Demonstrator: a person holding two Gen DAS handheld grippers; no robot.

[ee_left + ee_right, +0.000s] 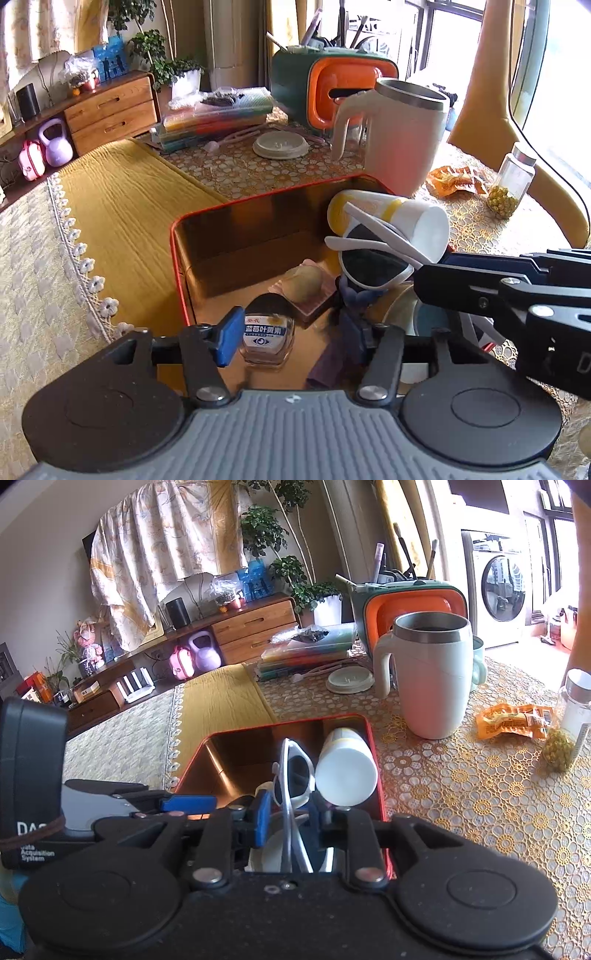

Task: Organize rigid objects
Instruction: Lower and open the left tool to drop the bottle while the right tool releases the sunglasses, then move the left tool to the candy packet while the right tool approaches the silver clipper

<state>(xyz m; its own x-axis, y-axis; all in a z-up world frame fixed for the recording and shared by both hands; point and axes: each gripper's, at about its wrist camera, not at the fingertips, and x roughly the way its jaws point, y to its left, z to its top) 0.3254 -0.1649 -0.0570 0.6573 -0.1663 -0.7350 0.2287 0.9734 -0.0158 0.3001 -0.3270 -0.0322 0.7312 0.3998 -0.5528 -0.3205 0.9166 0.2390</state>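
The sunglasses (373,266), white-framed with dark lenses, sit inside the red-rimmed tin (177,236) on the counter (236,166), leaning against a white and yellow bottle (391,221) that lies on its side in the tin's far right corner. From my left wrist I see my left hand-held gripper (295,339) over the near end of the tin with its blue pads apart; a small glass jar (267,341) with a blue label lies between them, just beside the left pad, and I cannot tell whether that pad touches it. A small wrapped pastry (304,284) lies on the tin floor just behind the jar, and a dark purple cloth (343,332) lies to its right under the sunglasses. My right hand-held gripper (417,277) reaches in from the right edge toward the sunglasses. Behind the tin stands a pale steel-rimmed mug (402,136), with a round lid (280,144) to its left and a jar of yellow beads (511,181) to its right. From my right wrist, my right hand-held gripper (291,812) has its pads slightly apart, with the folded arms of the sunglasses (295,775) standing upright in the gap; the pads do not press on them. The bottle (347,768) lies just right of the sunglasses, touching them. The tin (375,746) lies below, the mug (432,679) beyond it, and an orange wrapper (517,720) lies on the lace cloth to the right.
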